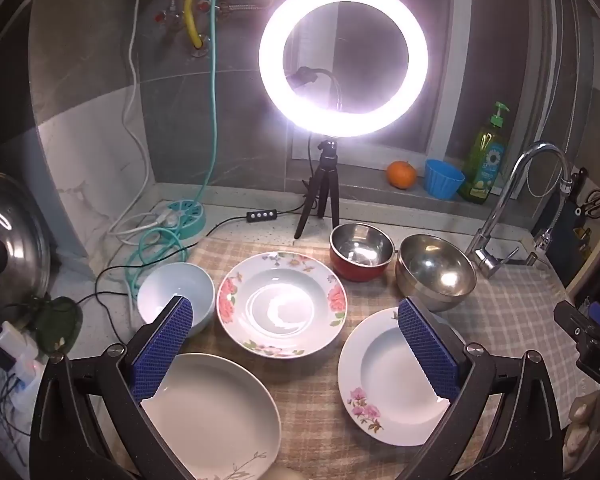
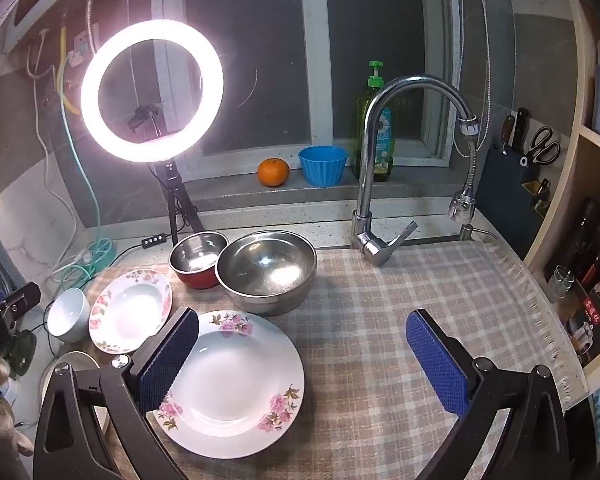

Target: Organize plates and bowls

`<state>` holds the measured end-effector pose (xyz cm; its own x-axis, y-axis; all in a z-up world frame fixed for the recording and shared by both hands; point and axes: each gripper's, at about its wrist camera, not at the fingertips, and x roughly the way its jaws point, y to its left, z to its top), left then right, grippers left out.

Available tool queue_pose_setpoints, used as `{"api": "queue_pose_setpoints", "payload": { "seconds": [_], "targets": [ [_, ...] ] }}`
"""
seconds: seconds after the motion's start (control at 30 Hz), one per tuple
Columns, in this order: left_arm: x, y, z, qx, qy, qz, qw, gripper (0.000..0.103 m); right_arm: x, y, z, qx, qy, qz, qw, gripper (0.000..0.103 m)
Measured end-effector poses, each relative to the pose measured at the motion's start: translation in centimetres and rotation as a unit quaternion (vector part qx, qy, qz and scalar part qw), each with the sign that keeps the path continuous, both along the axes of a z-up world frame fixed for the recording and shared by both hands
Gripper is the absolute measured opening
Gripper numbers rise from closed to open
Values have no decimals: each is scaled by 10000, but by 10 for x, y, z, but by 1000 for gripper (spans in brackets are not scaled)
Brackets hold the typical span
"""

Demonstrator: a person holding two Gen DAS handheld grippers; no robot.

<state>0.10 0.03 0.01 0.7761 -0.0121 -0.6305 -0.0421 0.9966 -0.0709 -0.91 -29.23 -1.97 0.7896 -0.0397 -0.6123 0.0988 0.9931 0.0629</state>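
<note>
Nearest to the camera, the left gripper [image 1: 296,328] hangs over the near edge of the checked cloth [image 1: 312,392] with its jaws spread wide and nothing between the blue pads [image 1: 162,354]. Under its left finger lies a plain white plate [image 1: 216,416] with a thin twig drawing, at the near left. Just behind this plate stands a small white bowl [image 1: 175,292], partly off the cloth. To the right of the bowl is a deep plate with a flower rim [image 1: 282,304], about in the middle of the cloth. Far behind it a ring light [image 1: 343,58] shines on a small black tripod [image 1: 318,196]. Right of the tripod stand two bowls, touching or almost touching: a red bowl with a steel inside [image 1: 361,252] and a larger steel bowl [image 1: 435,272]. In front of the steel bowl lies a white plate with pink flowers [image 1: 384,376], under the right finger of the left gripper. The right gripper [image 2: 302,334] is also wide open and holds nothing; its left pad [image 2: 168,360] covers the left rim of the same plate, and its right pad is over bare cloth. Far right, a tap [image 2: 384,160] stands at the edge of the cloth. On the window ledge behind are an orange [image 2: 273,172], a blue cup [image 2: 323,166] and a green soap bottle [image 2: 376,136].
</note>
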Motion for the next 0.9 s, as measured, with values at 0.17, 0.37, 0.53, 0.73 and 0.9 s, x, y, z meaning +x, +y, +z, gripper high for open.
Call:
{"api": "queue_pose_setpoints", "payload": {
  "seconds": [0.17, 0.37, 0.53, 0.73, 0.9],
  "targets": [
    [4, -3, 2, -33, -12, 20, 10000, 102, 2, 0, 0, -66, 59, 9, 10000, 102],
    [1, -3, -1, 16, -58, 30, 10000, 102, 10, 0, 2, -11, 71, 8, 10000, 102],
    [1, 2, 1, -18, -73, 15, 10000, 102, 9, 0, 1, 7, 39, 22, 10000, 102],
    [2, 1, -1, -15, -74, -2, 10000, 102, 7, 2, -2, -3, 27, 16, 10000, 102],
    [2, 1, -1, -16, -84, 2, 10000, 102, 8, 3, -2, -12, 27, 28, 10000, 102]
  ]
}}
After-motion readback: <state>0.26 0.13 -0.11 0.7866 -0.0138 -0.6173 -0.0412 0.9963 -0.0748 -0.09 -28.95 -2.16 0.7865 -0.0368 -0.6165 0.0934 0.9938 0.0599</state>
